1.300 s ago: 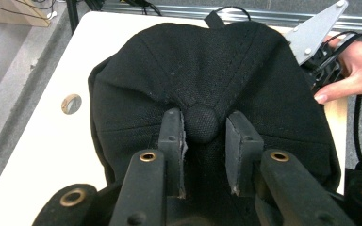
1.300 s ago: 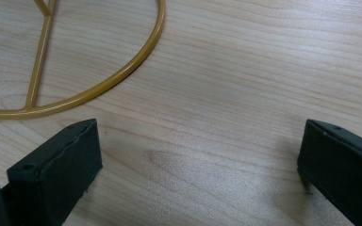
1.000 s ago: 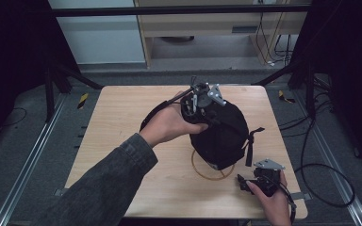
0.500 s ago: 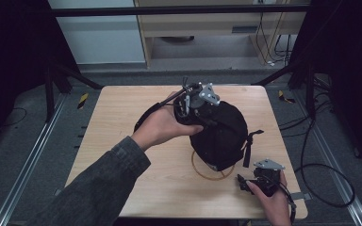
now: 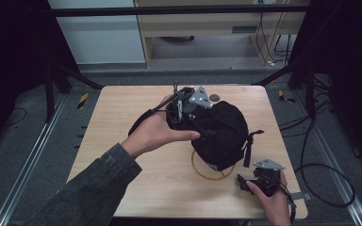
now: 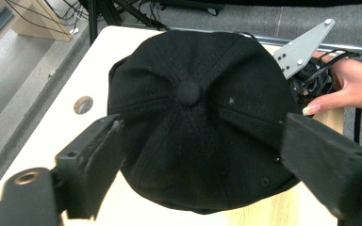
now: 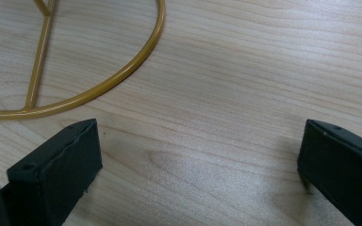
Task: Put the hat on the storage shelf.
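A black cap (image 5: 221, 132) rests on a gold wire stand (image 5: 212, 174) right of the table's middle. In the left gripper view its crown button (image 6: 187, 92) lies between and beyond the jaws. My left gripper (image 5: 201, 123) hovers at the cap's left side, open, with its jaws spread wider than the crown (image 6: 201, 125). My right gripper (image 5: 243, 182) sits low near the front right corner, open over bare wood (image 7: 200, 125). The stand's gold ring (image 7: 122, 75) curves just ahead of its left jaw.
The wooden table (image 5: 113, 113) has a small round grommet (image 5: 214, 98) behind the cap. The cap's strap (image 5: 250, 143) hangs down on the right. Cables (image 5: 320, 174) trail off the table's right edge. A shelf unit and dark frame posts stand beyond.
My left gripper has slid a little to the left and toward me along the cap. The right gripper and the cap stay where they were.
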Motion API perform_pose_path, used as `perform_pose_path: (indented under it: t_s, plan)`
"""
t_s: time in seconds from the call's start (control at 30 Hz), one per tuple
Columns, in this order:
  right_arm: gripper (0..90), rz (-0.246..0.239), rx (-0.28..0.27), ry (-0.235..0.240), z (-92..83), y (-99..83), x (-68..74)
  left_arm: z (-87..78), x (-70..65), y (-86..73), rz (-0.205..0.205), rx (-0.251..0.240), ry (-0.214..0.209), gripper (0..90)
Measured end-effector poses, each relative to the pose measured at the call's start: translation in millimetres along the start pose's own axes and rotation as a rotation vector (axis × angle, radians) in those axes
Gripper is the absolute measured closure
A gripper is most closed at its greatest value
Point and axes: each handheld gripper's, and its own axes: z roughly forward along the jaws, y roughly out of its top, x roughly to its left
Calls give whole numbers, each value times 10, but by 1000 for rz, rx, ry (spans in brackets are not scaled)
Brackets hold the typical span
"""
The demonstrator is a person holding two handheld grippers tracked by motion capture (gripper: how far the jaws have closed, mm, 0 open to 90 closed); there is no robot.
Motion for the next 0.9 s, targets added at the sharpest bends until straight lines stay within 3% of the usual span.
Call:
perform_pose_path:
  t_s: [0.37, 0.57, 0.67, 0.9]
  plan:
    - [5, -1, -1, -1, 0, 0, 0, -249, -1, -145, -35, -68, 5, 64]
    - [5, 0, 0, 1, -2, 1, -1, -338, 19, -296, -59, -63, 24, 59]
    - [5, 0, 0, 1, -3, 1, 0, -360, 65, -429, -91, -53, 38, 53]
    - [5, -1, -1, -1, -2, 1, -1, -417, 116, -611, -115, -47, 32, 49]
